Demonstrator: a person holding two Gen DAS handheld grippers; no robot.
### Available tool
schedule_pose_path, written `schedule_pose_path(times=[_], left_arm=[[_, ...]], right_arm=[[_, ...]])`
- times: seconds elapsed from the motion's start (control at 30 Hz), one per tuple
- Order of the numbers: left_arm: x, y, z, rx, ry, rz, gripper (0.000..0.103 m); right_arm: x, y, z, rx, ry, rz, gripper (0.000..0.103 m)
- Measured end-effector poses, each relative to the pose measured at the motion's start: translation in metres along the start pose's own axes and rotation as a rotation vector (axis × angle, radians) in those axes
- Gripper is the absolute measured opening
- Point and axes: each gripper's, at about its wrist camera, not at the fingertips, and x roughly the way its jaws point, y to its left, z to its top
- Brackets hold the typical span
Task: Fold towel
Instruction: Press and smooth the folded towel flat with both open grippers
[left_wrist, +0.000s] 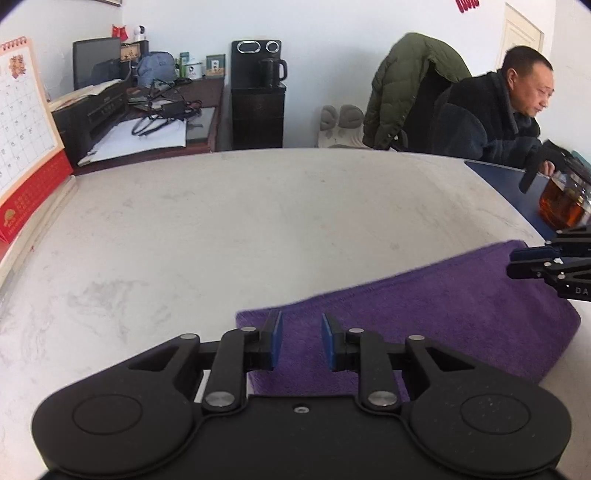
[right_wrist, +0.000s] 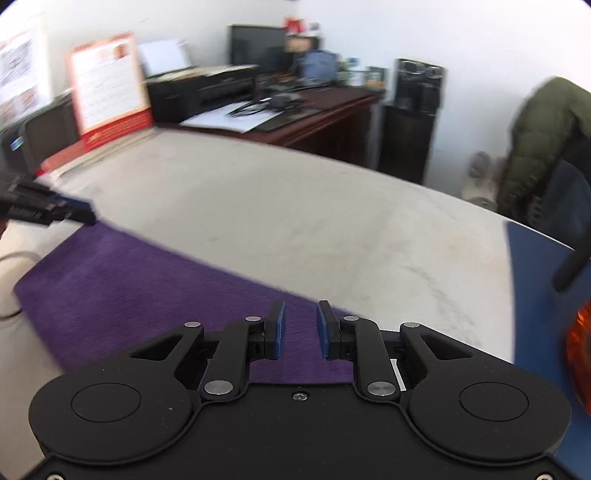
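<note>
A purple towel (left_wrist: 424, 314) lies flat on the pale table (left_wrist: 221, 221), folded into a long strip. My left gripper (left_wrist: 301, 325) is open and empty over the towel's left end. My right gripper (right_wrist: 300, 314) is open and empty over the towel's right end (right_wrist: 147, 288). The right gripper also shows in the left wrist view (left_wrist: 524, 264) at the towel's far right corner. The left gripper shows in the right wrist view (right_wrist: 79, 212) at the towel's far left corner.
A red desk calendar (left_wrist: 26, 140) stands at the table's left edge. A blue mat (left_wrist: 506, 184) and a glass teapot of amber tea (left_wrist: 561, 203) sit at the right. A man (left_wrist: 498, 110) sits behind the table at the right. A cluttered desk (left_wrist: 147, 110) stands behind.
</note>
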Motion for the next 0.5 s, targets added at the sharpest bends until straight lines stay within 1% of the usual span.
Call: schedule_pose_path(times=[0.03, 0.07, 0.2, 0.4, 0.5], left_arm=[[0.0, -0.003, -0.006, 0.011, -0.001, 0.009, 0.021], [-0.002, -0.005, -0.011, 0.006, -0.016, 0.013, 0.021], [-0.016, -0.007, -0.026, -0.03, -0.015, -0.003, 0.021], [-0.047, -0.021, -0.058, -0.013, 0.014, -0.038, 0.021], [-0.061, -0.028, -0.064, -0.005, 0.013, -0.023, 0.021]], right_arm=[[0.005, 0.005, -0.003, -0.007, 0.026, 0.005, 0.019], [0.008, 0.007, -0.005, -0.006, 0.034, 0.001, 0.019], [-0.002, 0.01, -0.013, 0.022, 0.045, 0.011, 0.019], [-0.031, 0.024, -0.034, 0.014, 0.079, 0.024, 0.019], [-0.046, 0.034, -0.043, 0.016, 0.106, 0.025, 0.02]])
